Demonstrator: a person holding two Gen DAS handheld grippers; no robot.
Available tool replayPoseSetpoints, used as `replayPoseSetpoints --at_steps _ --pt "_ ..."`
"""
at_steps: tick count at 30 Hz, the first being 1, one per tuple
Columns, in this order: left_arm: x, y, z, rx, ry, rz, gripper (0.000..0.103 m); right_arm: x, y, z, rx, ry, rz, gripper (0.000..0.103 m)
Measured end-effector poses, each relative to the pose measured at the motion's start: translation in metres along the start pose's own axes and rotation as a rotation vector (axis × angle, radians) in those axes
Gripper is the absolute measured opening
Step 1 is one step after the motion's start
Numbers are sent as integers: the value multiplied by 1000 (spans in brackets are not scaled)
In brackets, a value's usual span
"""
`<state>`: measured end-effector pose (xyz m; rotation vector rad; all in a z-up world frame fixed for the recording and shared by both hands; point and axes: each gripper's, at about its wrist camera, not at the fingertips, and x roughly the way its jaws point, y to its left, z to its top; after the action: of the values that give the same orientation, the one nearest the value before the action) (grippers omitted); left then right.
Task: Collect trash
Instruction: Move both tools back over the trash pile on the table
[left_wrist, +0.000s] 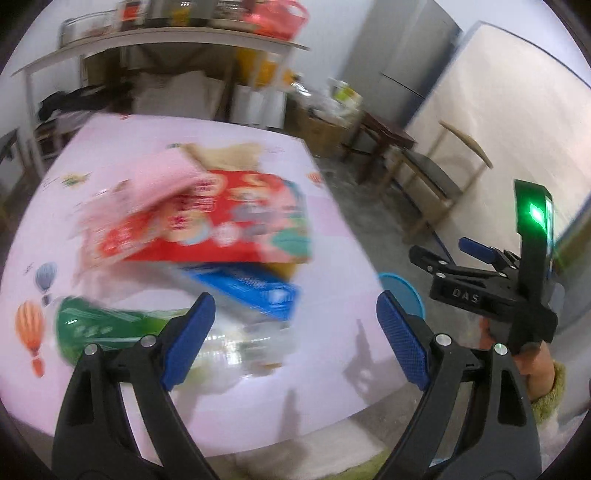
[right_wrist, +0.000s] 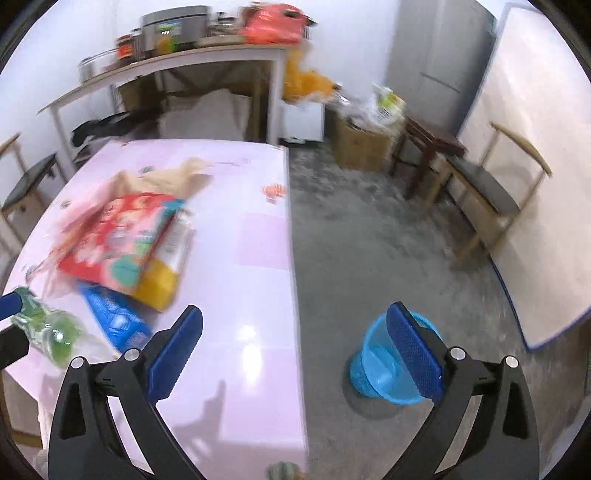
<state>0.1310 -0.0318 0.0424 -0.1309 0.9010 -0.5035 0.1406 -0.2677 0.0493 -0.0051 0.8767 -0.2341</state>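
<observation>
- The left claw (left_wrist: 295, 332) stood wide, its blue pads apart with nothing between them, hanging over the near edge of the counter (left_wrist: 332, 369).
- Just beyond its left pad, toward 10 o'clock in the left wrist view, lay a clear plastic bottle with a green label (left_wrist: 103, 328) on its side; the picture was smeared there, so the bottle's far end could not be made out.
- At 12 o'clock from the left claw a blue box (left_wrist: 251, 288) lay flat, with a red snack bag (left_wrist: 221, 221) resting partly on top of it.
- A pink wrapper (left_wrist: 159, 184), probably thin plastic, overlapped the red bag's upper left corner.
- The right claw (right_wrist: 295, 350) was wide too and held nothing; no earlier picture was given to compare.
- It straddled the counter's right edge, the left pad over the pink cloth, the right pad over the floor (right_wrist: 369, 240).
- Behind its right pad, at 2 o'clock, a blue basket (right_wrist: 380, 369) stood upright on the floor, near the counter but apart from it.
- In the left wrist view the person's right hand (left_wrist: 532, 362) gripped the right tool at 3 o'clock.
- A wooden chair (right_wrist: 487, 192) stood at 1 o'clock by the wall.
</observation>
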Motion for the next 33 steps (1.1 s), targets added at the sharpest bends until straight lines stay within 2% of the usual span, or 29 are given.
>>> replayPoseSetpoints --at_steps 6,11,16,23,28,33 --pt "-17 52 -6 -111 -33 90 85 -10 43 15 -50 -11 88 97" --pt "-25 77 -5 -184 -65 101 92 -15 57 22 -54 8 172 97" --pt "-27 93 3 -201 -87 93 94 -17 68 24 -47 22 196 97" --pt "-17 103 19 -199 -64 -16 95 -21 67 24 22 17 158 97" --pt "-13 103 27 -137 -76 -23 95 -23 64 18 25 22 94 97" --pt "-12 106 31 -119 -90 -12 95 -25 53 15 49 20 89 97"
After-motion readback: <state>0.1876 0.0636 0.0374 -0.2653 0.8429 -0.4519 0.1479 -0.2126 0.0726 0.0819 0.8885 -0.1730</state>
